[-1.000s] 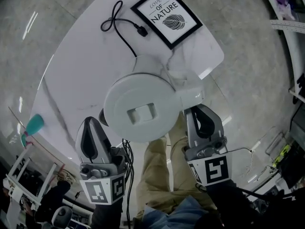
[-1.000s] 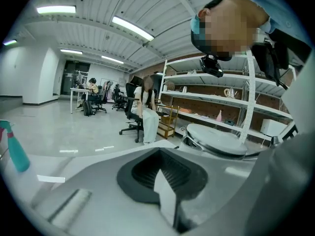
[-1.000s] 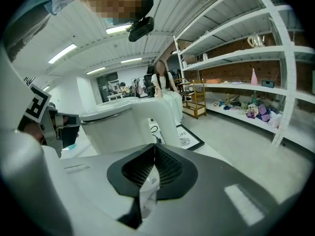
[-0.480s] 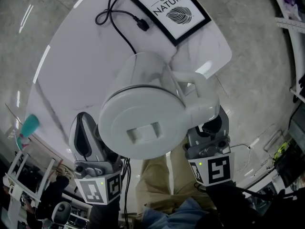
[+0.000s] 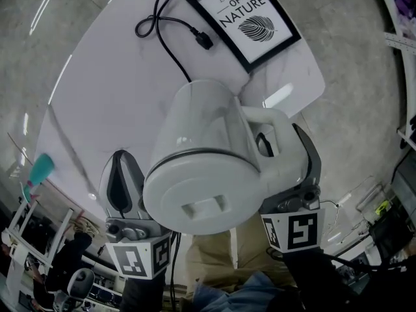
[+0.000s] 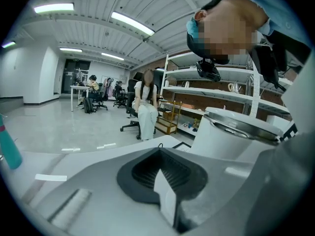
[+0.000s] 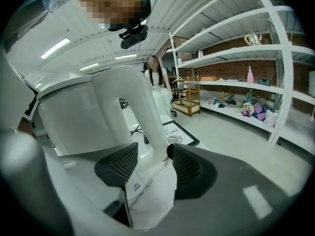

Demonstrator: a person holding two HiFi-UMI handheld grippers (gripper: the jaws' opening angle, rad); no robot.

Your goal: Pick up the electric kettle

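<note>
The kettle point(image 5: 208, 155) stands mid-frame at the counter's point(image 5: 110, 90) near edge, its handle point(image 7: 142, 112) between the right gripper's point(image 7: 151, 156) fingers point(image 7: 189, 168), which have just spread and do not pinch it, the left gripper's point(image 6: 160, 173) fingers point(image 6: 142, 173) pressed together beside it; lifting before a square clamp could tip or drop it.

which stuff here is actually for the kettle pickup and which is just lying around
For the job: electric kettle; right gripper, jaws just been opening, handle between them.
Lying about: framed print; black cord; teal bottle.
</note>
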